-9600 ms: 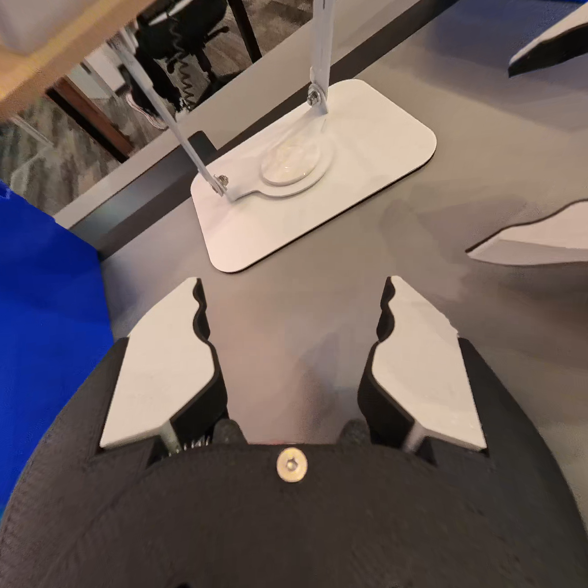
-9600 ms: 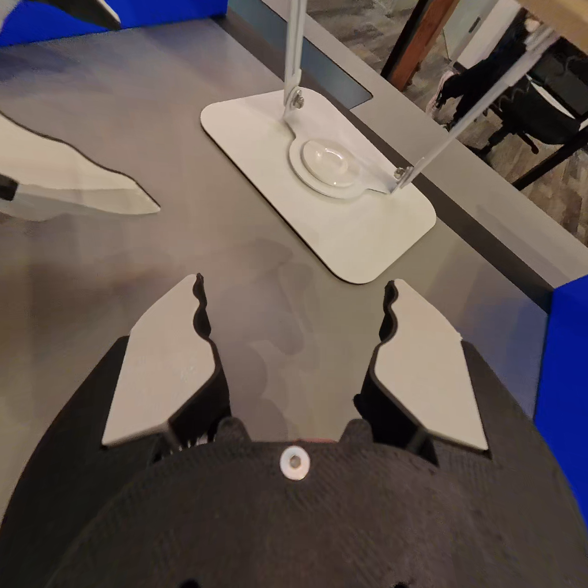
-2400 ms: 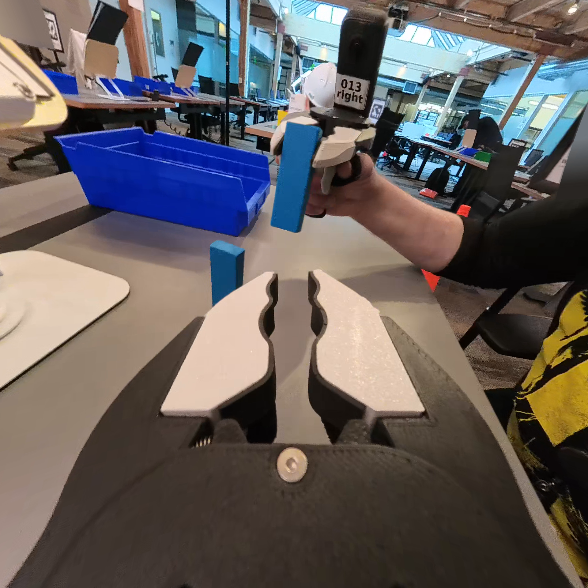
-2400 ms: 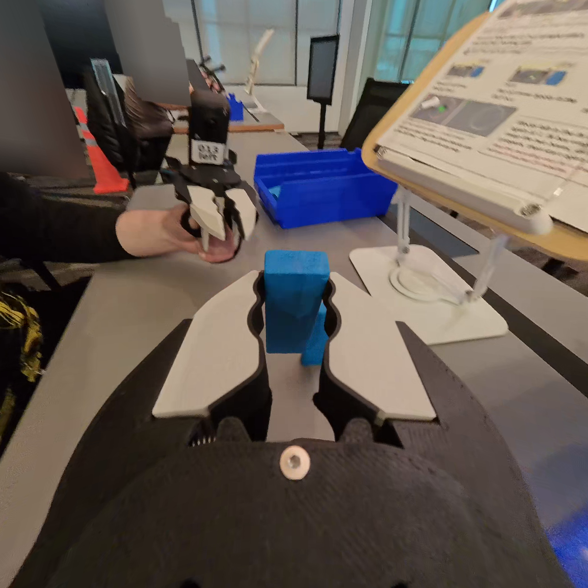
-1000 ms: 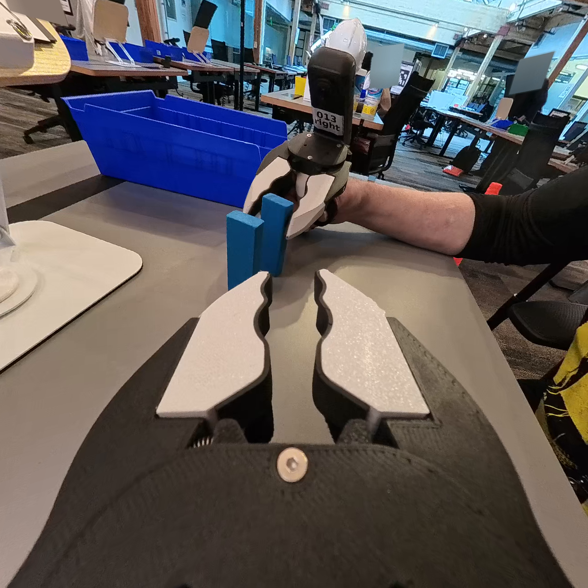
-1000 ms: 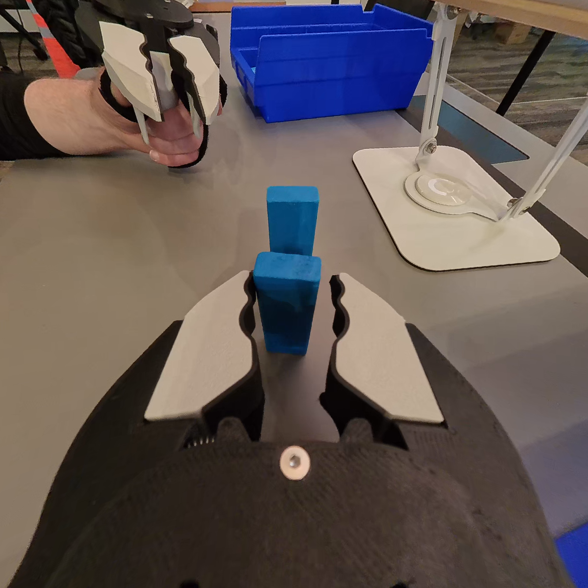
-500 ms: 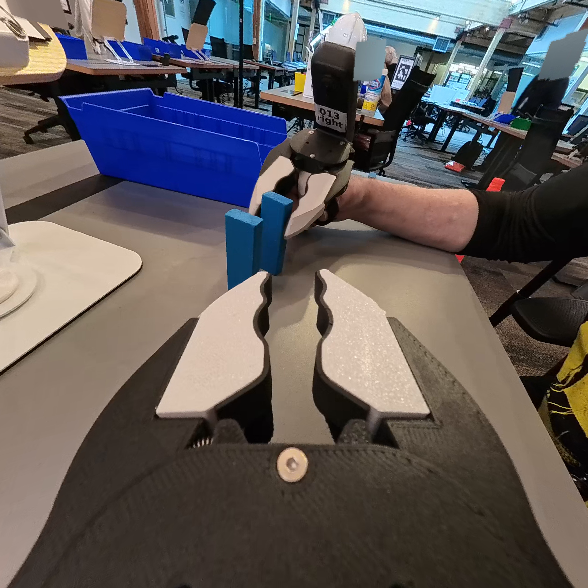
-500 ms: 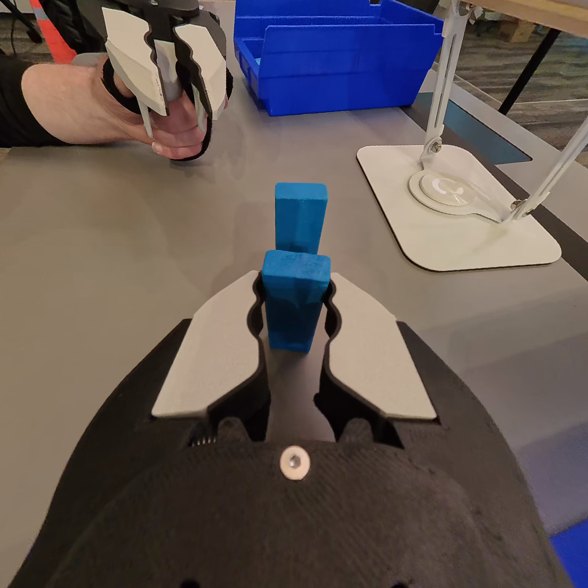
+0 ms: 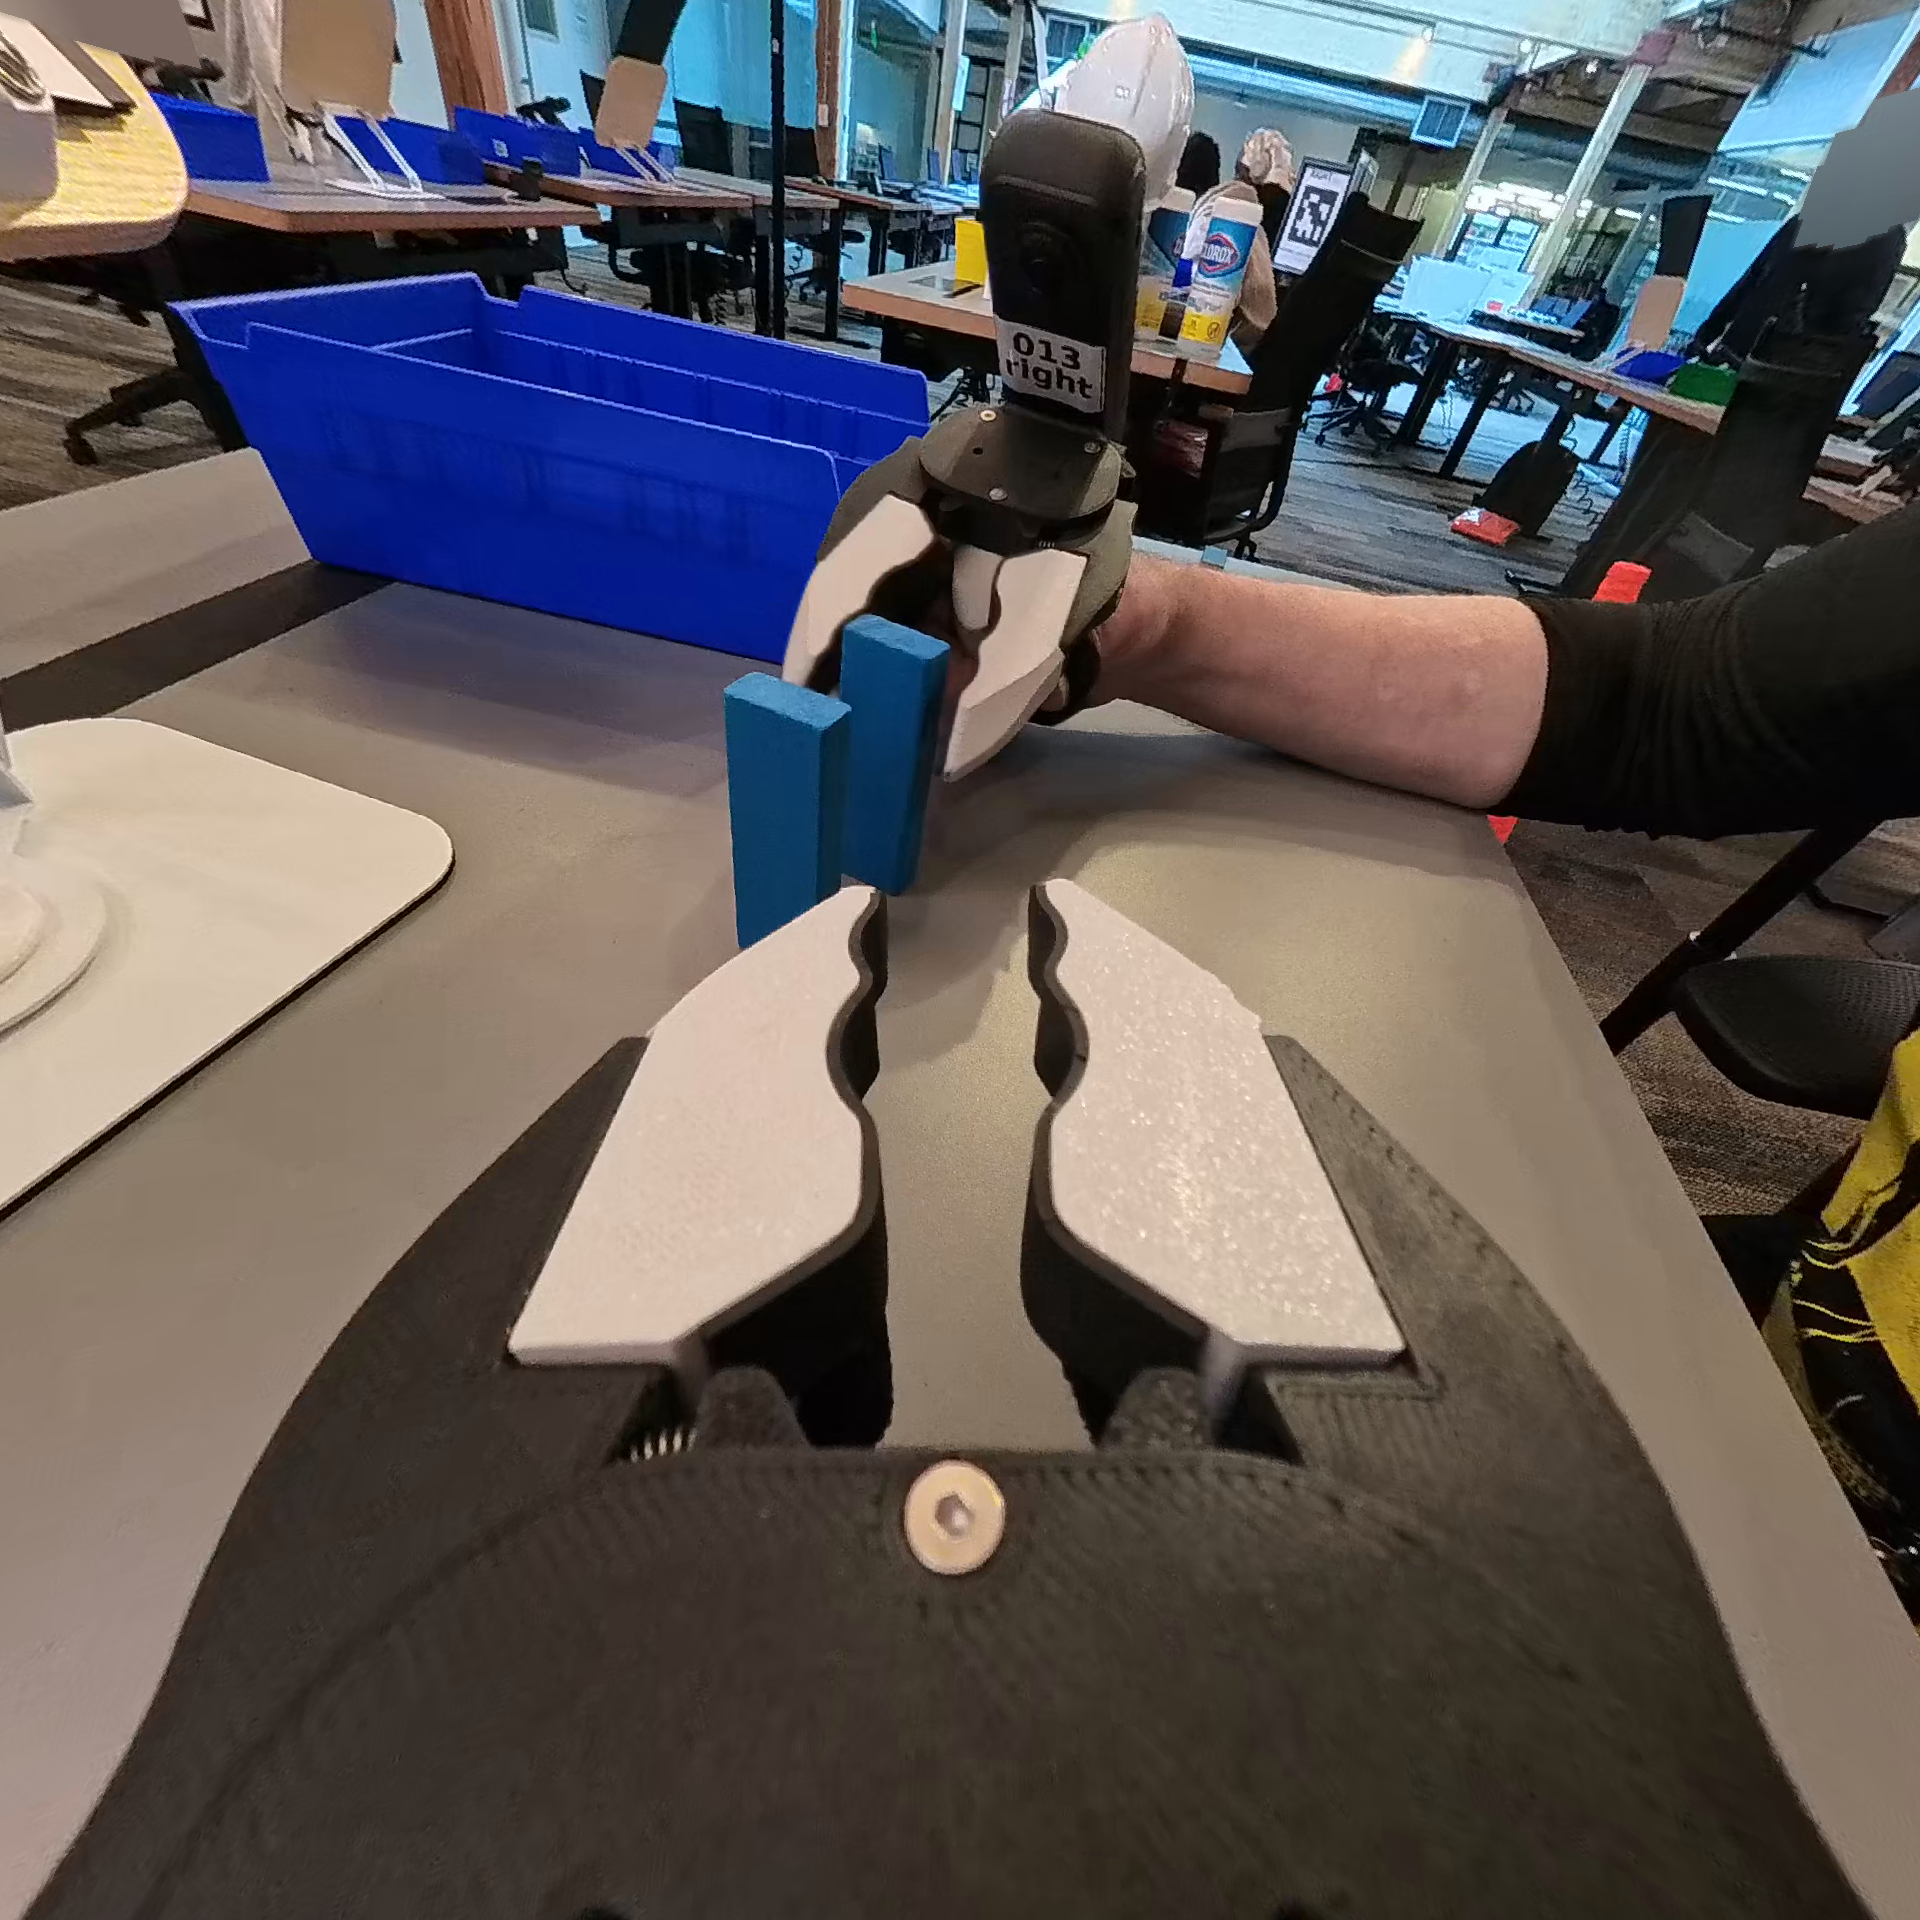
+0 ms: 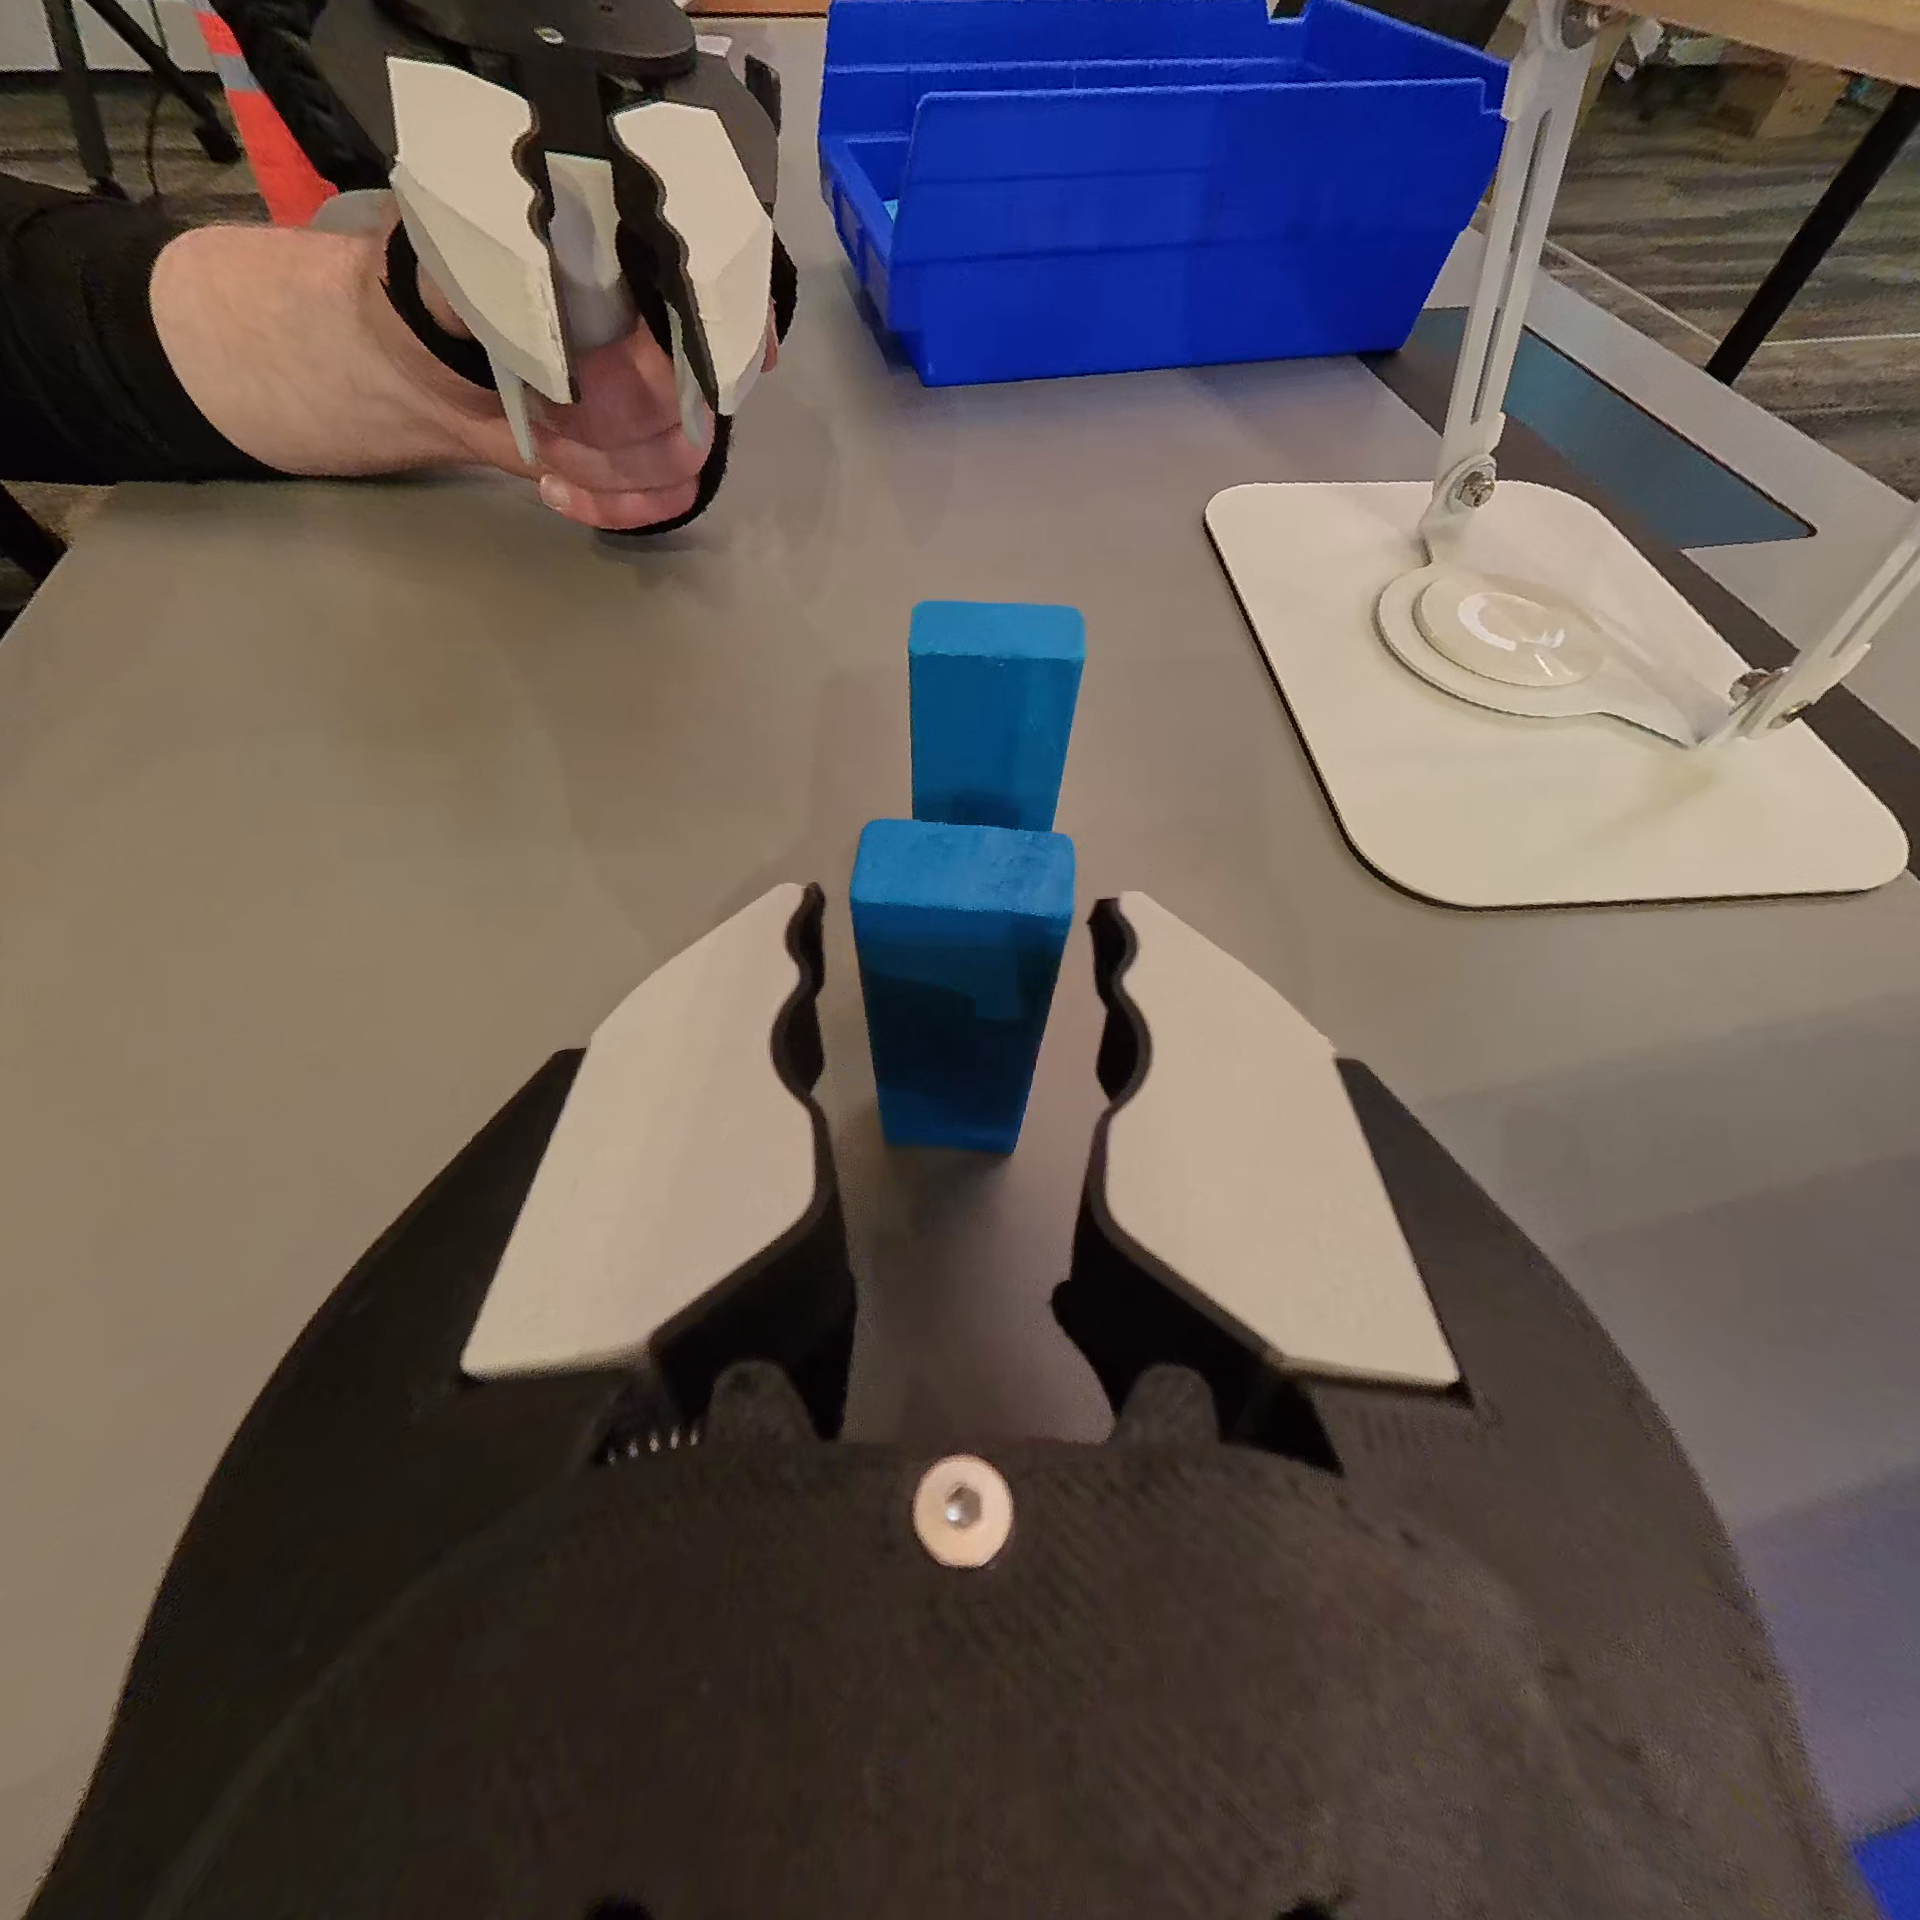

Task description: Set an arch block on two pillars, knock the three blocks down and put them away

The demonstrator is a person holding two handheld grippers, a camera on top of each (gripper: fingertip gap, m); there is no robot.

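Observation:
Two blue pillar blocks stand upright on the grey table, one behind the other. In the right wrist view the near pillar (image 10: 956, 987) stands between the jaws of my right gripper (image 10: 956, 904), which are open, with a small gap on each side. The far pillar (image 10: 992, 717) stands just beyond it. My left gripper (image 9: 956, 914) rests low on the table and is empty, its jaws a narrow gap apart. Both pillars (image 9: 779, 810) (image 9: 894, 748) stand just ahead of it. It also shows in the right wrist view (image 10: 639, 390). I see no arch block for certain.
A blue bin (image 10: 1143, 208) stands at the back of the table, with a pale blue bit showing inside. It also shows in the left wrist view (image 9: 561, 488). A white stand base (image 10: 1538, 748) lies beside the pillars. The table edge (image 9: 1558, 987) runs close by the person's forearm.
My right gripper set the second pillar down beside the first and has now opened off it. The left gripper has stayed put.

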